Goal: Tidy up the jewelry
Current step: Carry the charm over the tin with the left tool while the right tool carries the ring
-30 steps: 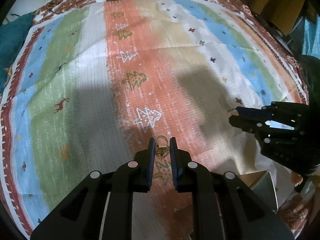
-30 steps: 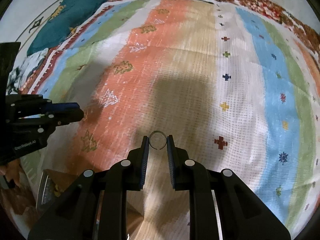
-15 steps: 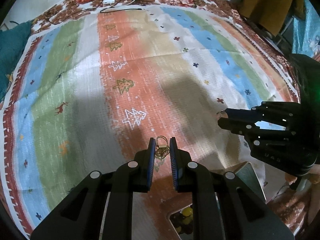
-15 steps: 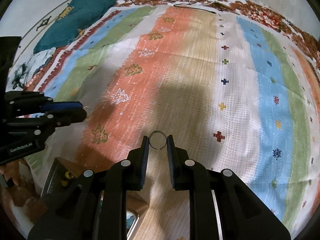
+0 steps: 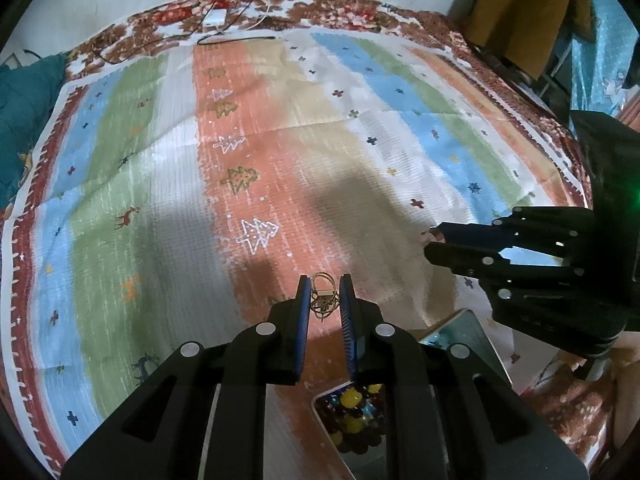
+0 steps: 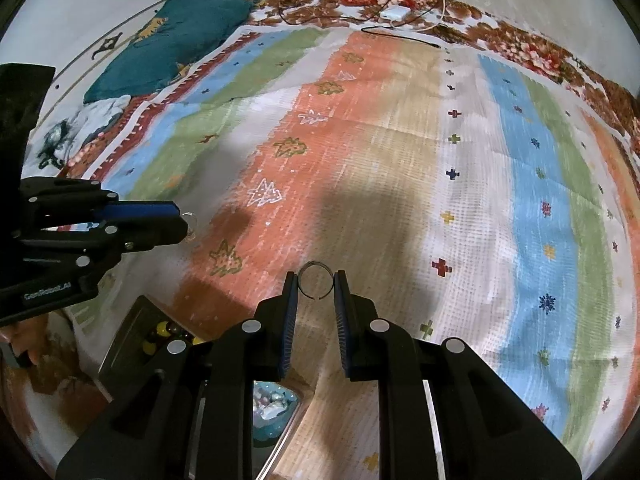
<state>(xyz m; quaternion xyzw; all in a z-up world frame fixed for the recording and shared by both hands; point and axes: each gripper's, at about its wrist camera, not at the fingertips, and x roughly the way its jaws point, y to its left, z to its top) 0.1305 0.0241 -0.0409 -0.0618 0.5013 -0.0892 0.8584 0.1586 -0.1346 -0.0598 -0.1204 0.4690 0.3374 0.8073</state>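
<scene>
**A:** so nearest first, left wrist view: left gripper [image 5: 324, 296] is pinched shut on a lil tangle of gold jewelry [image 5: 322, 294], prob a chain or earrings, can't tell. Bottom center-right under the fingers there's a compartment box [image 5: 466, 326], beads in yellow/dark in one section. Guessing it's held above the box bc it's meant to go in a slot.

**B:** yep, and right wrist view: right gripper [image 6: 316, 282] is clamped on a thin silver ring [image 6: 316, 280], edge-on btw the pads so it won't slip. Box is bottom left there.

**A:** right cam shows a light-blue compartment w/ silvery bits, bottom center. Left cam doesn't rly show that.

**B:** and left cam shows the bead slot way better. Further out just the striped blanket [image 5: 160, 184], then cables + white charger [image 6: 394, 12] at top.
</scene>
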